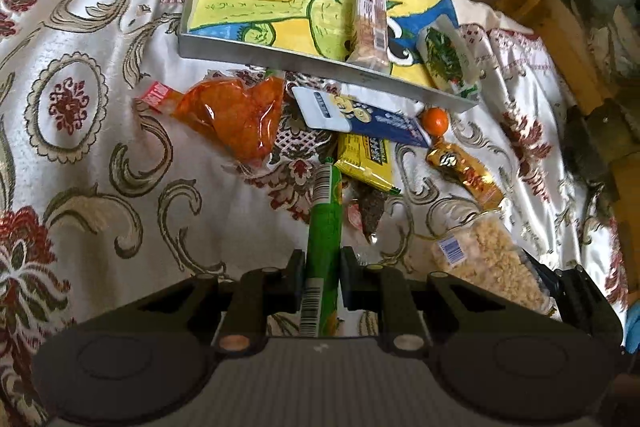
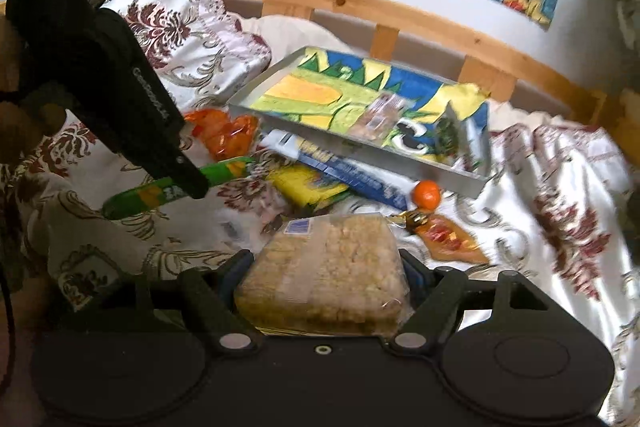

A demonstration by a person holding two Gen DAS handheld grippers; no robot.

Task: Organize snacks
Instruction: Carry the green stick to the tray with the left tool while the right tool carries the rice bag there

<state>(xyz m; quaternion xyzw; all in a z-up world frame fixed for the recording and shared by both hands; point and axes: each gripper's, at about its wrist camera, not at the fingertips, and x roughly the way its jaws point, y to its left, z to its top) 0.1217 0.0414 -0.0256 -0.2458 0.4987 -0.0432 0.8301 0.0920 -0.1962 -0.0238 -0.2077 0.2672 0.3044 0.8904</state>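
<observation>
My left gripper (image 1: 322, 267) is shut on a long green snack pack (image 1: 325, 227), held above the bedspread; the pack also shows in the right wrist view (image 2: 160, 189). My right gripper (image 2: 326, 267) is shut on a clear pack of puffed-rice bars (image 2: 324, 279), seen too in the left wrist view (image 1: 488, 259). A grey tray (image 1: 256, 53) with a dinosaur drawing lies beyond, holding a nut bar (image 1: 370, 27) and a green-and-white packet (image 1: 448, 59). Loose snacks lie in front of the tray: an orange bag (image 1: 236, 115), a blue-and-white box (image 1: 360, 115), a yellow pack (image 1: 366, 159), a gold wrapper (image 1: 464, 171).
A small orange fruit (image 1: 436, 119) lies by the tray's near corner. A dark small packet (image 1: 370, 213) lies under the green pack. The wooden bed rail (image 2: 400, 15) runs behind the tray, with a patterned pillow (image 2: 184, 31) at the left. Drawings hang on the wall.
</observation>
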